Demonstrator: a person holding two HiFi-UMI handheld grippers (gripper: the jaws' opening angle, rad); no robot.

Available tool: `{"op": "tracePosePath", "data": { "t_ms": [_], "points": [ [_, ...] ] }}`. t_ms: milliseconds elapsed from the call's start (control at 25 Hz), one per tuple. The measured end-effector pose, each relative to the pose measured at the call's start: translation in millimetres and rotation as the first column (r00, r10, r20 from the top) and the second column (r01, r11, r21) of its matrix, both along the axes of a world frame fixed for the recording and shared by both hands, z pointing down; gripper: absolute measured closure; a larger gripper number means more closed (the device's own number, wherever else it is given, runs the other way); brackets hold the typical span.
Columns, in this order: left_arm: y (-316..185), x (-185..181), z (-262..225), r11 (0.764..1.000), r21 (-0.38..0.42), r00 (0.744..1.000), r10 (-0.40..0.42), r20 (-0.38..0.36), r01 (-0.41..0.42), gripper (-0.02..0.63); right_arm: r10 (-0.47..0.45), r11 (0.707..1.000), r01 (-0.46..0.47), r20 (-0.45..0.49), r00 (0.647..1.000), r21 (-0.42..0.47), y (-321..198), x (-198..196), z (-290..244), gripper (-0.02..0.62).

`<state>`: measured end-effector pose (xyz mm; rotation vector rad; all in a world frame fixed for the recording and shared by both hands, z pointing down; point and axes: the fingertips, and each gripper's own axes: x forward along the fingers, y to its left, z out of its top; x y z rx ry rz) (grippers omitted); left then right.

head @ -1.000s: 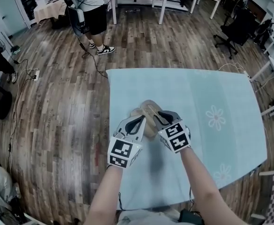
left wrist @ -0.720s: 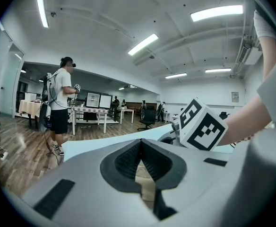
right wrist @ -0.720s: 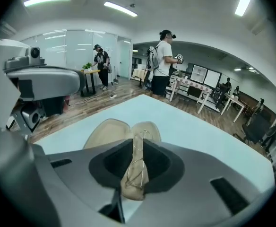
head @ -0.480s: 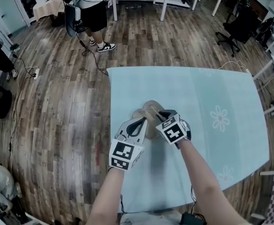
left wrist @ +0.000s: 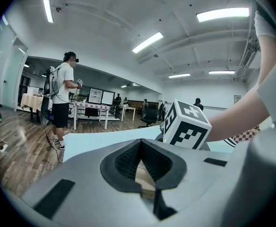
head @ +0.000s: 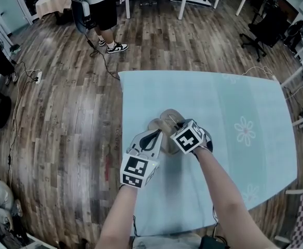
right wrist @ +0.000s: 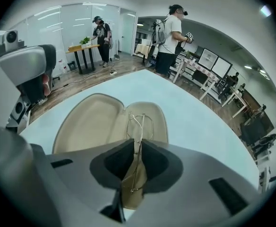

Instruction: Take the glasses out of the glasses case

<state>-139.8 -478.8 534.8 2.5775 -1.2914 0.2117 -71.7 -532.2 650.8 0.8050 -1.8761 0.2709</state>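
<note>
Worktop [head: 234, 97]: covered with a pale blue cloth that has a few white flowers printed on it; wood floor [head: 63, 113] is seen all around it.

Case [right wrist: 88, 122]: tan, laid wide open and flat, both halves facing up. It's found toward the worktop's left edge, roughly midway between the far and near edges.

Glasses [right wrist: 141, 121]: thin wire frame, seen edge-on, sat over one half of the open case while the other half is left bare. Whether the case lining is touched by the frame or just cleared can't be told.

Right claw [right wrist: 136, 143]: closed right down on the glasses, with the wire frame pinched between the pads and a lens loop sticking out past the tips. It's angled in over the case from the near right side.

Left claw [left wrist: 141, 145]: also squeezed closed, with a sliver of tan case rim caught between the pads. It's brought in from the near left side of the case, so the case is pinned there. The exact spot on the rim can't be made out.

Claws together: placed just beside each other, with the right one's marker cube seen close up from the left gripper view.

Background: a person [head: 97, 9] is seen standing on the floor beyond the worktop's far left corner, and an office chair [head: 260, 30] is parked off past the far right corner.
</note>
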Motion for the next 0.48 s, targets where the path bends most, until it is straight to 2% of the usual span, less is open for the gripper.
{"op": "tracePosePath", "data": {
  "t_ms": [160,480],
  "points": [
    [-1.2,-0.5,2.0,1.0,-0.005,1.0,-0.002,-0.007,0.002,0.6,0.012,1.0,-0.012,-0.011,1.0,-0.023,-2.9,-0.1,0.6,0.551],
    [-1.5,-2.9,-0.9,1.0,-0.006,1.0,-0.003,-0.015,0.003,0.6,0.047,0.999,-0.047,0.028,0.998,-0.011,-3.6,-4.0,-6.0,0.586]
  ]
}}
